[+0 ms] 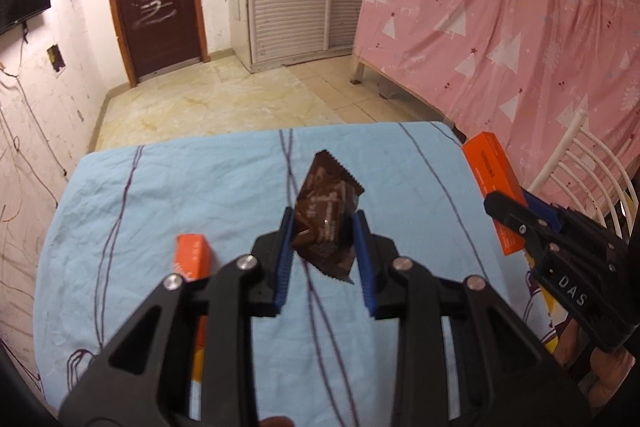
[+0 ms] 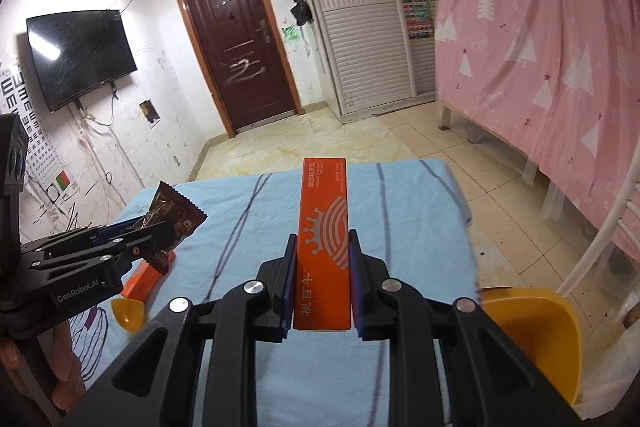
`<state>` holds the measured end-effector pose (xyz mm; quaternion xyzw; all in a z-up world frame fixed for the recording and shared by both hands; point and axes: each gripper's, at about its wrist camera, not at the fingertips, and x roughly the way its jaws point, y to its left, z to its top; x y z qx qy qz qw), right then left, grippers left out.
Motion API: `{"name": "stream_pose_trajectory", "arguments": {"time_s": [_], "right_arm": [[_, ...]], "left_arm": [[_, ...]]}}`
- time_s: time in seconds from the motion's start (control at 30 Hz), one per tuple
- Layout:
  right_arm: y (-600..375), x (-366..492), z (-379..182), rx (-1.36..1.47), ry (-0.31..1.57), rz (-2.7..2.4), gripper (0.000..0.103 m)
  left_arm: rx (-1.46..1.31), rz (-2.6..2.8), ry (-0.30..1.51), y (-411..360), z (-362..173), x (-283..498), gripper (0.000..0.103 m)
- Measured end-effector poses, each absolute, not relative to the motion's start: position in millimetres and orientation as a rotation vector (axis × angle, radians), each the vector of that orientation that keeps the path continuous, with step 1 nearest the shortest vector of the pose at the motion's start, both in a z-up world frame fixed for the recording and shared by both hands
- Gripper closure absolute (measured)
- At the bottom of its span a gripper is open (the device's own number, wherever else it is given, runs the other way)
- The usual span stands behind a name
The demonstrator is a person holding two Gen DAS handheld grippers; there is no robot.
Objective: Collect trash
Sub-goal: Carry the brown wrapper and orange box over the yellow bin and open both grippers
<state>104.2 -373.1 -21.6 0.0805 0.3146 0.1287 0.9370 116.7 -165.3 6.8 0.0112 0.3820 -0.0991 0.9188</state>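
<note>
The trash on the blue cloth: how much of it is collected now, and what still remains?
Nothing visibly binned yet; no bin shows. In hand: the left gripper holds a brown wrapper, and the right gripper holds an orange box, both lifted off the blue cloth. Left: a second orange box lies on the cloth.

Black left gripper has blue ribbed pads, silver screws.

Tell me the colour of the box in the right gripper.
Orange box, white print; right wrist view.

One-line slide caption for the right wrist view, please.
Right gripper clamps an orange box above the blue-clothed table.
</note>
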Motion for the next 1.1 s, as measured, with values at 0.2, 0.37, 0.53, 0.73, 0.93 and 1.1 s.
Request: {"name": "stream_pose_trajectory", "arguments": {"time_s": [0.2,0.37,0.53,0.73,0.93,1.1], "right_arm": [[-417.0,86.2,-24.9,0.182,0.625,0.182,0.087],[-452.4,74.6,-31.4,0.211,0.624,0.124,0.087],[-483.0,65.9,-42.4,0.239,0.632,0.081,0.087],[-504.8,61.2,-55.6,0.262,0.645,0.05,0.087],[-521.7,57.9,-71.8,0.281,0.664,0.014,0.087],[-533.8,52.9,-84.9,0.291,0.684,-0.023,0.086]], "left_arm": [[0.027,-0.248,0.794,-196.4,6.3,115.6,0.076],[0.069,-0.29,0.789,-230.8,8.0,111.8,0.076],[0.111,-0.335,0.794,-263.4,5.9,107.4,0.076],[0.132,-0.391,0.809,-301.4,4.1,103.2,0.076],[0.164,-0.435,0.817,-336.1,-1.7,97.1,0.076],[0.191,-0.471,0.823,-362.6,-6.6,93.9,0.076]]}}
